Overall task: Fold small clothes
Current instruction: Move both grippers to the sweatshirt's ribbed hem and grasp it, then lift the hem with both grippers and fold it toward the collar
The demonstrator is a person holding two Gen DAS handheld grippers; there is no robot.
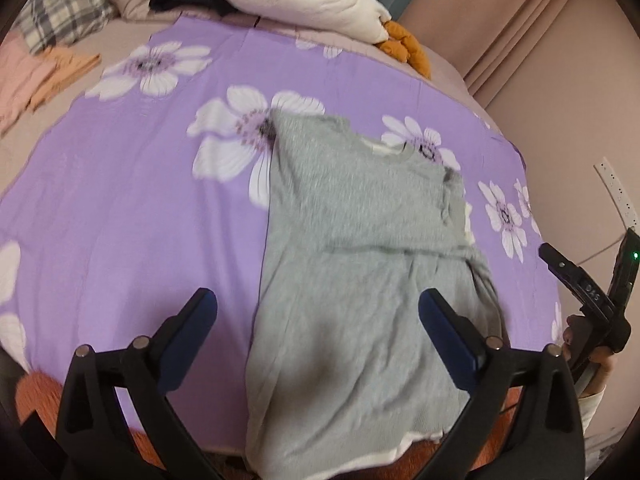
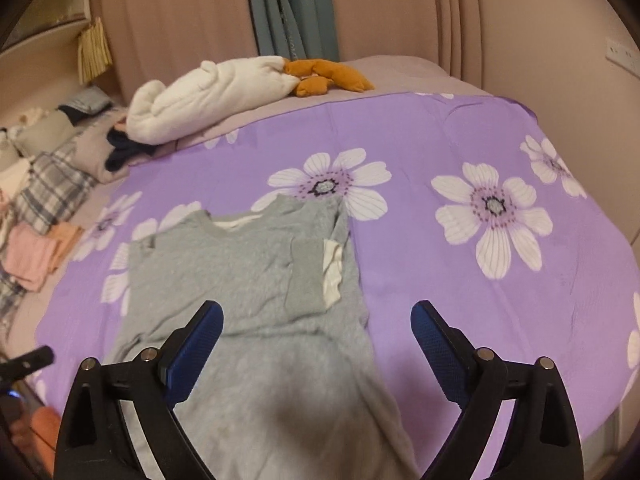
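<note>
My left tongs (image 1: 318, 312) fill the lower part of the left wrist view: matte black plastic arms with triangular cut-outs, round silver pins at the joints, and dark blue textured pads (image 1: 452, 340) lining the inner faces. My right tongs (image 2: 317, 322) are built the same. At the right edge of the left wrist view, my right hand (image 1: 580, 344) shows bare skin, a white cuff, and a green light on the black handle.
</note>
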